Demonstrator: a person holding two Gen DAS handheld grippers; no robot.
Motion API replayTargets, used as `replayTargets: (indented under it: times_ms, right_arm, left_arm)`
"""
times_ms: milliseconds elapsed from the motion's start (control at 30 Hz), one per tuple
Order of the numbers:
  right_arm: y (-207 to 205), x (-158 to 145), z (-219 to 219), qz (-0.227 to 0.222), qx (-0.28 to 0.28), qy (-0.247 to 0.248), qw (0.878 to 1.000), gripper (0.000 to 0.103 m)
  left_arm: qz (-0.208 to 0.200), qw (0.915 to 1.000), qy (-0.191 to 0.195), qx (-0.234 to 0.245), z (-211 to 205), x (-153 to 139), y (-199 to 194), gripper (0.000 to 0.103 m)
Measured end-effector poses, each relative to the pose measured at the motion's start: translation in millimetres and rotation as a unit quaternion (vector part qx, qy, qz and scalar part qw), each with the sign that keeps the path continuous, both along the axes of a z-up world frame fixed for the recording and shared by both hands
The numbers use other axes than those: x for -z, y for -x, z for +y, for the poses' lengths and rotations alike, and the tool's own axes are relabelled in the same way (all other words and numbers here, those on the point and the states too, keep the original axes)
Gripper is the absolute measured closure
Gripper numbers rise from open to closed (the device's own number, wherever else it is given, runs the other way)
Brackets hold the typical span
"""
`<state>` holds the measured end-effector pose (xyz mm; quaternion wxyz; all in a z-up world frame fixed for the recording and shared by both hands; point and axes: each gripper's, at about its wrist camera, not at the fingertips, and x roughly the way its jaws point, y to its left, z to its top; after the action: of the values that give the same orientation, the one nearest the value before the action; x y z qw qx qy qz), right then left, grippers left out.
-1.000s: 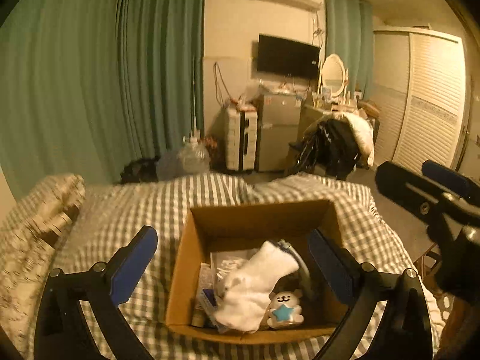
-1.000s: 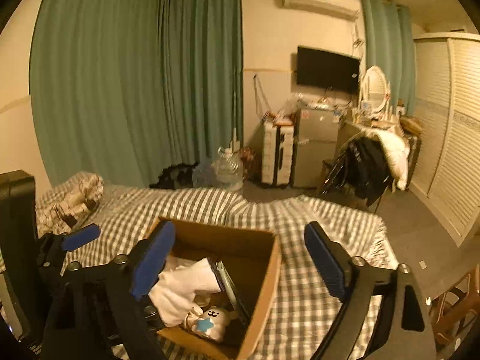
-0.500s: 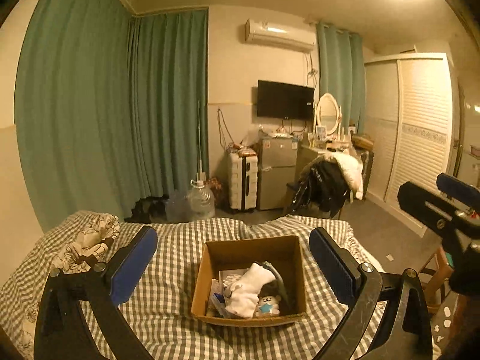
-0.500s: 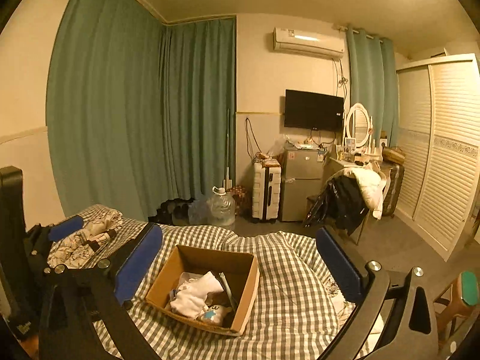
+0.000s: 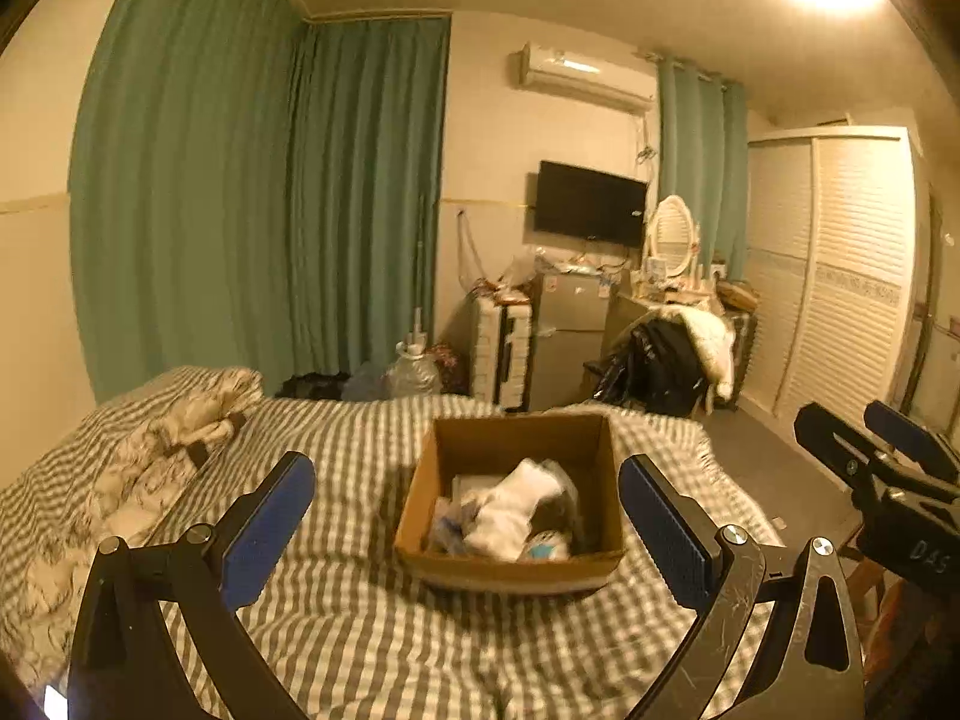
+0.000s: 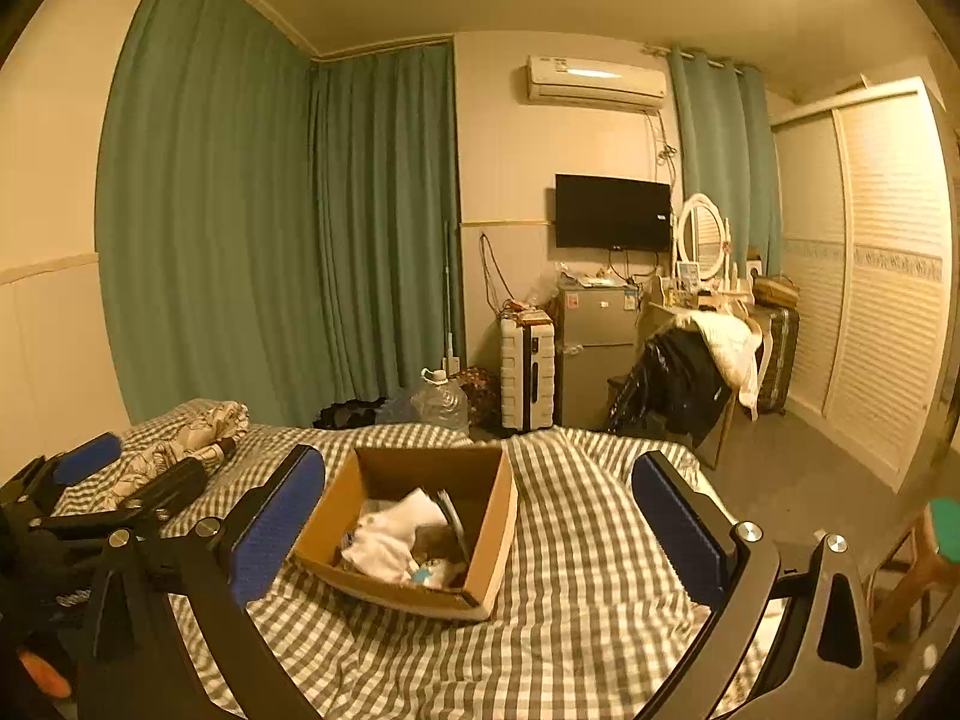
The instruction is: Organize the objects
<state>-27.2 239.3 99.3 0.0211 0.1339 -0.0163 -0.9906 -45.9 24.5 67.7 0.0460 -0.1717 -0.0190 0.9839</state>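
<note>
On the checked bedspread (image 5: pixel 372 630), centre-far, a cardboard box (image 5: pixel 510 564) is seen w/ a white sock (image 5: pixel 510 510) piled on other small items inside. Both grippers are held back, nothing gripped: left gripper (image 5: pixel 465 516) fingers spread wide, right gripper (image 6: pixel 480 516) likewise. Box lies straight ahead of left gripper, slightly left of right's axis; left is judged approx. better aligned for reaching in.
</note>
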Motion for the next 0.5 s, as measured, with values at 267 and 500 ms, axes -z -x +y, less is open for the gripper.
replayTargets:
  times_ms: [267, 500]
  right_arm:
    - [24, 51, -2, -0.038, 0.004, -0.026, 0.999, 0.0]
    - [26, 60, -10, -0.048, -0.01, -0.031, 0.998, 0.0]
  left_arm:
    - [-0.018, 0.9996, -0.013, -0.015, -12, 25, 0, 0.0]
    - [-0.025, 0.9995, 0.004, -0.017, -6, 30, 4, 0.0]
